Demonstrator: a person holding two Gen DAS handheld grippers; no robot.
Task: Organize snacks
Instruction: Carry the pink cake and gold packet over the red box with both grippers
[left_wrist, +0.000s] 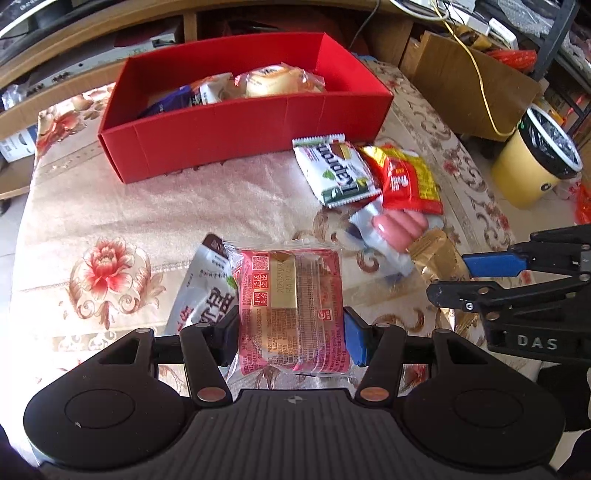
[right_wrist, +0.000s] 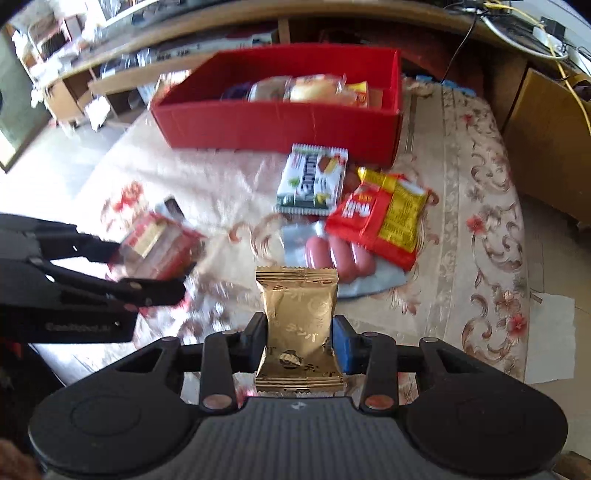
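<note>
My left gripper (left_wrist: 290, 338) is shut on a clear pink pastry packet (left_wrist: 291, 310), held above the flowered cloth. My right gripper (right_wrist: 299, 345) is shut on a gold snack packet (right_wrist: 299, 325), lifted off the table. A red box (left_wrist: 243, 136) stands at the back with several wrapped snacks in it, among them a bun (left_wrist: 273, 79). Between box and grippers lie a white-green wafer packet (left_wrist: 338, 170), a red-yellow packet (left_wrist: 408, 181) and a sausage pack (left_wrist: 397, 225). A white bag (left_wrist: 201, 288) lies under the left gripper. The right gripper shows at the right edge (left_wrist: 480, 280) in the left wrist view.
A yellow bin (left_wrist: 535, 162) with a black liner stands on the floor at the right. A cardboard box (left_wrist: 465, 81) and cables sit behind it. A low wooden shelf (right_wrist: 110, 74) runs behind the red box. White paper (right_wrist: 550, 336) lies at the table's right edge.
</note>
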